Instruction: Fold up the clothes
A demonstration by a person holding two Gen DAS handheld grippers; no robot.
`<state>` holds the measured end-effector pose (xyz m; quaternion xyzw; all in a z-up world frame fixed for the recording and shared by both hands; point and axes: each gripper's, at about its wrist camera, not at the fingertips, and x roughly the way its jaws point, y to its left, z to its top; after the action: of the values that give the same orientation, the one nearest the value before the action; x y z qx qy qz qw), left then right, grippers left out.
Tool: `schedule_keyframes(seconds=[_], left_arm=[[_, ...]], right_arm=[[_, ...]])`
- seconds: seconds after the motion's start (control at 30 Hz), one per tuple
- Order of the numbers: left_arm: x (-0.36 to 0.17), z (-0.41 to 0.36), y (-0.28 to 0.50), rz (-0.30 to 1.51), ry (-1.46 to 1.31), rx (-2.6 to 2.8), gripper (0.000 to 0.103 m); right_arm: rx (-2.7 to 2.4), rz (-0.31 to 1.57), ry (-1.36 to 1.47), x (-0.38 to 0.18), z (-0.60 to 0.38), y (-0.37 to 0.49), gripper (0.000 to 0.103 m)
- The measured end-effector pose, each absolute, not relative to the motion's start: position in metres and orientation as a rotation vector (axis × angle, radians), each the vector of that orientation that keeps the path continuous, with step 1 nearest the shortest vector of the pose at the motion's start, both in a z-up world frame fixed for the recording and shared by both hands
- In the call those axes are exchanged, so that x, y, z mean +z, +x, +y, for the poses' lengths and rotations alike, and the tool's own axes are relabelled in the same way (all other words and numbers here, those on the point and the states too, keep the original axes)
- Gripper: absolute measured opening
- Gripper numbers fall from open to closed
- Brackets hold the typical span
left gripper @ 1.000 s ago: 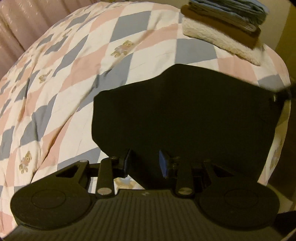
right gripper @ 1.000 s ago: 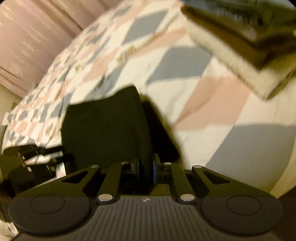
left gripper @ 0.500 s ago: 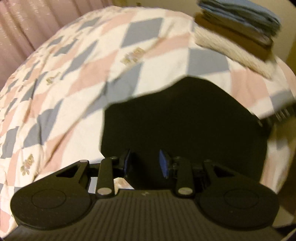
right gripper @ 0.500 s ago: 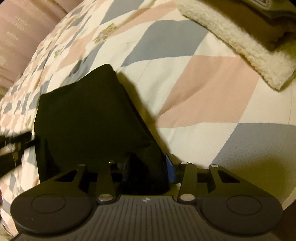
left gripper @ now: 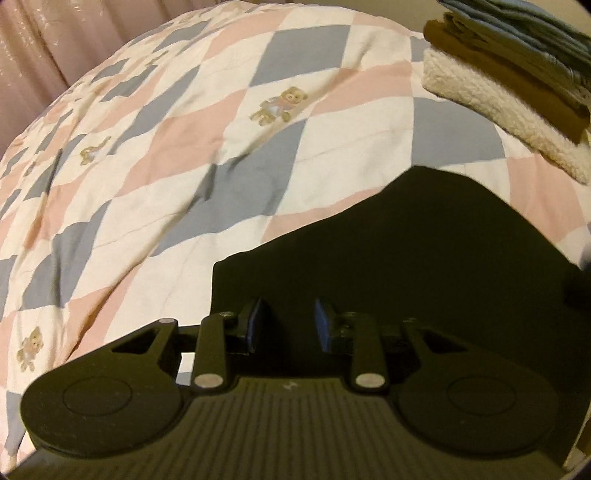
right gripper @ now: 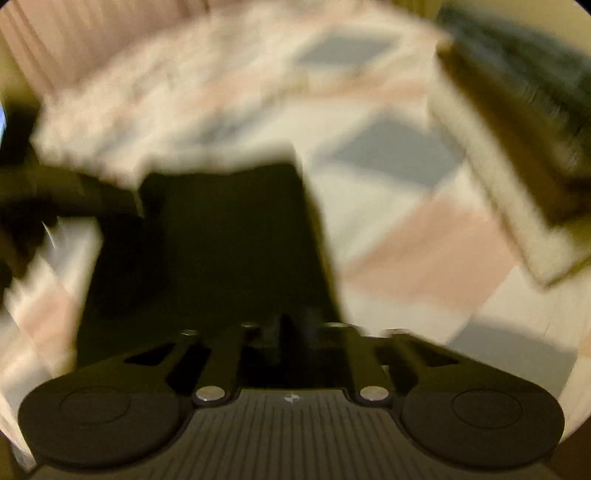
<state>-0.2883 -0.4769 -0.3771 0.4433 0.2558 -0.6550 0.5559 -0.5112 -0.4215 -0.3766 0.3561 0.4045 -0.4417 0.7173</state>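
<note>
Black garment (left gripper: 424, 254): flat on the quilt (left gripper: 221, 155), long axis running away from the cameras, far corner pointing at the pile of folded clothes (left gripper: 517, 81). Left gripper (left gripper: 286, 325): parted, over the near edge. Right gripper (right gripper: 295, 332): blurred, grip unclear

Bg only, landmark = quilt (left gripper: 221, 147): diamond patchwork, pink/grey-blue/cream, w/ small teddy-bear (left gripper: 275, 105) prints, fills most of both views. Pink curtain (left gripper: 55, 48) behind quilt's far left edge, vertical pleats. On quilt's far right corner: folded stack, cream fleece (left gripper: 491, 107) at bottom touching quilt, brown layer (left gripper: 509, 74) on it, blue fabric (left gripper: 524, 29) on top. Right wrist view motion-blurred; same stack (right gripper: 517, 166) visible, detail n/a.
</note>
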Motion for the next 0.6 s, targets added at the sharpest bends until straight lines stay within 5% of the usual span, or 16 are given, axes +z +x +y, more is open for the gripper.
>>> schedule_keyframes(seconds=[0.37, 0.6], left_arm=[[-0.324, -0.404, -0.263, 0.588, 0.992, -1.667, 0.026], [-0.369, -0.362, -0.287, 0.644, 1.082, -1.732, 0.024]], right_arm=[[-1.083, 0.955, 0.812, -0.354, -0.426, -0.506, 0.019], [-1.039, 1.012, 0.836, -0.377, -0.424, -0.479, 0.021]])
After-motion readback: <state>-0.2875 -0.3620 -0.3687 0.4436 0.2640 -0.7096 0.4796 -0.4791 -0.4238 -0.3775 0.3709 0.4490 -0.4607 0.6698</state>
